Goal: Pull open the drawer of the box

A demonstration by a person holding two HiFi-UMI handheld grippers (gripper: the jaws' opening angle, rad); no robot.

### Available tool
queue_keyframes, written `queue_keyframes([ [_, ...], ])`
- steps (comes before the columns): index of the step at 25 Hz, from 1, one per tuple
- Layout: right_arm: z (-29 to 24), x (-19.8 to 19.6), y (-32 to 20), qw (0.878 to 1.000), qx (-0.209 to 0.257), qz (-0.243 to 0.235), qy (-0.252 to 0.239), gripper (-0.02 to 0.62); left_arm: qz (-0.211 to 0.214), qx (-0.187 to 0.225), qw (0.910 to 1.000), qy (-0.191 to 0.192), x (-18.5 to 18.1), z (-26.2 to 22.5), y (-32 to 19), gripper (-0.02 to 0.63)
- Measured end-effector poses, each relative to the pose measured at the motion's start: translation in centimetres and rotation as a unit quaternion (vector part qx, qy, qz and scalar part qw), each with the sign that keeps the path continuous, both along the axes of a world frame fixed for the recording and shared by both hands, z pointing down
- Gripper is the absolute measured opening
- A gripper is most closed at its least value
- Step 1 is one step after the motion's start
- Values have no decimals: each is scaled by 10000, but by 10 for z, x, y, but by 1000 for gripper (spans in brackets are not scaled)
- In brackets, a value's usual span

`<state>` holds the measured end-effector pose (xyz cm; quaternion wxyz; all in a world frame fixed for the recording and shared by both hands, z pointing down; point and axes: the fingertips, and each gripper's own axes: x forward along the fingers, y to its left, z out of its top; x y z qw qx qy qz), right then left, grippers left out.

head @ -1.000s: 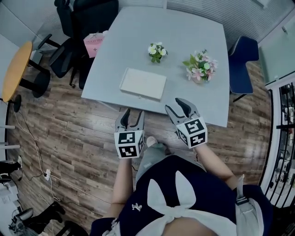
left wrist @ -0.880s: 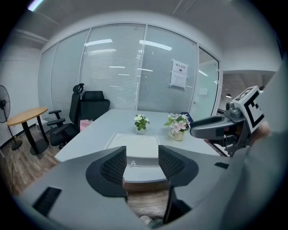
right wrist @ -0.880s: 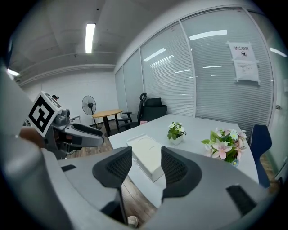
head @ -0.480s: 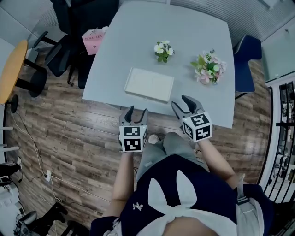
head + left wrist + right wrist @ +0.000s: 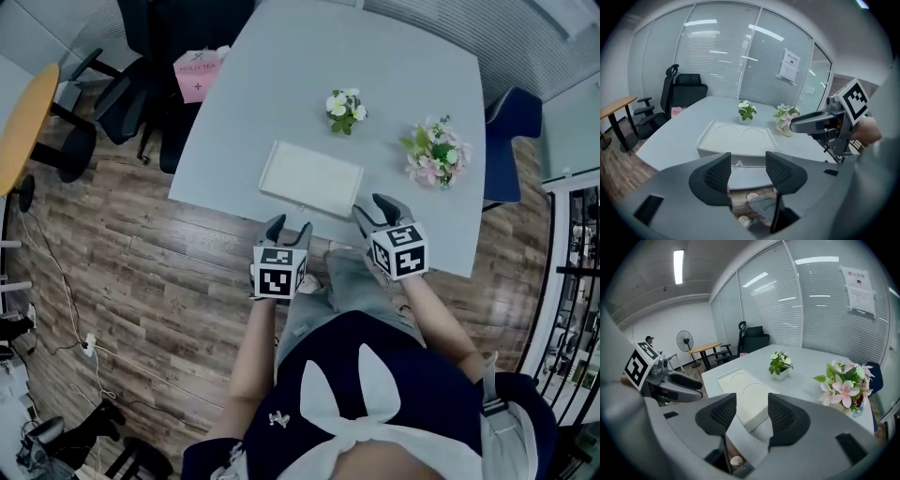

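Left gripper [image 5: 288,226] and right gripper [image 5: 375,208] lower and nearer table [image 5: 394,56] edge than second ago. Box [image 5: 311,178] lies flat by near edge, drawer shut.

Step, likely: reach small knob [image 5: 739,163] on front face. Centre one gripper on knob, pinch squarely, pull straight back; other steadies box.

Jaws on both just been opening, now spread wide, nothing between, touching nothing.

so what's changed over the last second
Both hands came forward toward the box: the left gripper and right gripper now reach the table's near edge. Both pairs of jaws have just been opening, with nothing between them. The box, its shut drawer, the white flowers and the pink flowers stayed put.
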<state>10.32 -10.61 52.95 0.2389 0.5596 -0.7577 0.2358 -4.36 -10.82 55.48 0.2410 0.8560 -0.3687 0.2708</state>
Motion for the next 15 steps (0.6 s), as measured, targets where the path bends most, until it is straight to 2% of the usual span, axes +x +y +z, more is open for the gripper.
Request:
queue_keyframes([
  [7, 23, 9, -29, 9989, -371, -291, 50, 215, -26, -234, 9997, 55, 10, 22, -7, 221],
  [15, 56, 23, -54, 9936, -1015, -480, -102, 209, -334, -506, 9980, -167, 10, 54, -16, 221],
])
